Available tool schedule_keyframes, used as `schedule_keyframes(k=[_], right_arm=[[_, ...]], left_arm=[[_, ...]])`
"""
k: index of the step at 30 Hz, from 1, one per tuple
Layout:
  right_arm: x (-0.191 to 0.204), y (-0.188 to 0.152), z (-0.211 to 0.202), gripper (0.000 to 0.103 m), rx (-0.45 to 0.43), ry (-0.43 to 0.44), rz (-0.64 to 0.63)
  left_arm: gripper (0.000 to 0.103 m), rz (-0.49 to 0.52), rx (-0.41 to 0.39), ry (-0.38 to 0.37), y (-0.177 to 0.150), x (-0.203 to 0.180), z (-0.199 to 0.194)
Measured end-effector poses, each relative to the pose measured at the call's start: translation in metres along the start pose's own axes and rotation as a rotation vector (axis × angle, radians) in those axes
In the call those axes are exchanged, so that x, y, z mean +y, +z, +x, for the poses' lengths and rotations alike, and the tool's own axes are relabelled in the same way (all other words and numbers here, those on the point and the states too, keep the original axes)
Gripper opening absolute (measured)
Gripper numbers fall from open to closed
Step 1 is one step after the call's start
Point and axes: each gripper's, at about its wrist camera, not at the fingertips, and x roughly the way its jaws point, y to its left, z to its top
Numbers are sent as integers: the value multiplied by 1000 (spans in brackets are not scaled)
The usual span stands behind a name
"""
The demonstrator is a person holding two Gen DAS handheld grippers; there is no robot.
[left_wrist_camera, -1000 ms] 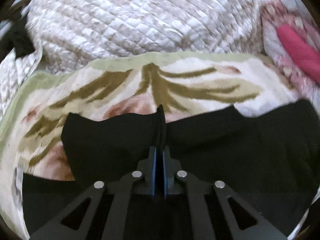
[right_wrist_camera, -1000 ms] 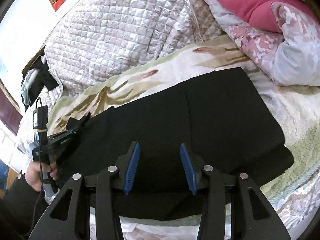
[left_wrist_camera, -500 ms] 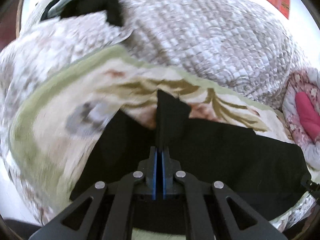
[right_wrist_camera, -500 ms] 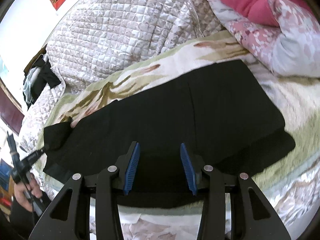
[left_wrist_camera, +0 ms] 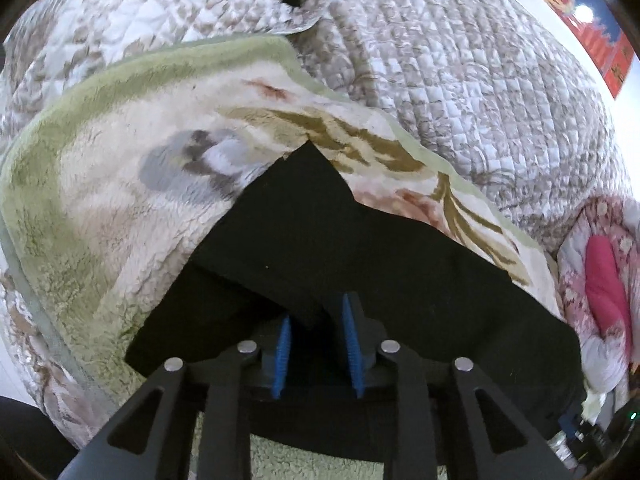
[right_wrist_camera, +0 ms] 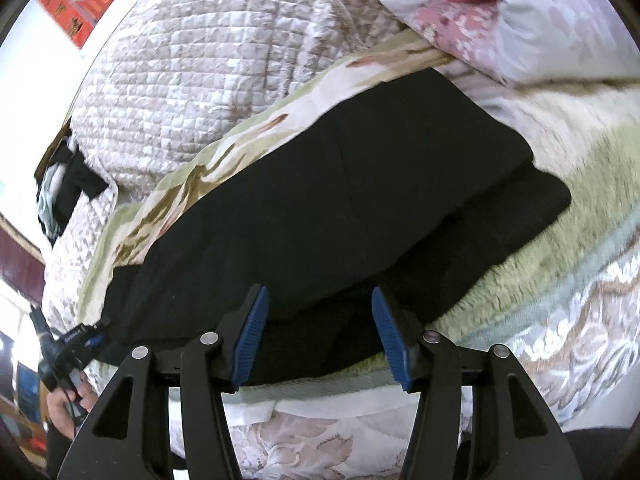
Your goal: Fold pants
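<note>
The left tool (left_wrist_camera: 318,340) sits parted at a turned-over corner of the black pants (left_wrist_camera: 360,256), the right tool (right_wrist_camera: 320,336) parted too; next, probably regrip for another fold.

Floral blanket (left_wrist_camera: 120,208); quilt (left_wrist_camera: 460,80); pink pillow (left_wrist_camera: 604,280)

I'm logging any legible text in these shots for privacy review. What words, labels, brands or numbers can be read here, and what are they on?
No text can be read.
Red and blue wall poster: dark marks on it, too blurred to read.
Left tongs, seen from the right wrist: a pale label on the body, too small to read.
Black pants: no label showing.
</note>
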Motion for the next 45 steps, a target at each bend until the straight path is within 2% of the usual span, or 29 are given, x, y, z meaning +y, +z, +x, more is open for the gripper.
schedule_keyframes(k=[9, 10, 11, 13, 16, 17, 18, 19, 20, 22, 28, 32, 35, 36, 39, 42, 45], right_arm=[[-18, 19, -3, 54, -83, -34, 104], [-18, 22, -4, 54, -99, -39, 113], [-18, 25, -6, 54, -119, -45, 116], [-18, 31, -8, 54, -154, -59, 119], [-19, 39, -7, 52, -167, -73, 142], [-19, 41, -8, 49, -175, -87, 153], [-19, 43, -9, 36, -184, -114, 154], [-20, 45, -10, 17, -193, -155, 151], [-23, 46, -11, 13, -196, -172, 158], [-33, 49, -10, 10, -188, -160, 199], [-29, 53, -21, 7, -206, -114, 178], [-21, 53, -42, 7, -234, -66, 173], [-23, 47, -52, 7, -249, -87, 170], [-30, 43, -49, 7, -226, -113, 179], [-47, 35, -32, 7, -139, -140, 233], [-41, 35, -32, 7, -145, -162, 206], [-44, 34, -30, 7, -127, -163, 224]], left_arm=[[28, 19, -4, 36, 9, -4, 13], [26, 24, -8, 43, 9, -5, 14], [18, 31, -10, 52, 9, -5, 15], [10, 46, -15, 75, 11, -6, 17], [5, 40, -15, 84, 13, -4, 19], [5, 40, -19, 86, 14, -4, 19], [5, 43, -24, 87, 14, -4, 17], [4, 49, -32, 83, 16, -5, 15], [4, 59, -44, 81, 16, -7, 12], [4, 83, -63, 85, 17, -11, 8], [4, 83, -65, 61, 19, -11, 2], [4, 69, -88, 17, 22, -10, -22], [4, 72, -116, 17, 19, -8, -42], [4, 74, -114, 18, 17, -6, -45], [4, 83, -67, 50, 4, 1, -39], [4, 54, 14, 81, -5, 8, -24], [4, 69, 4, 96, -9, 7, -24]])
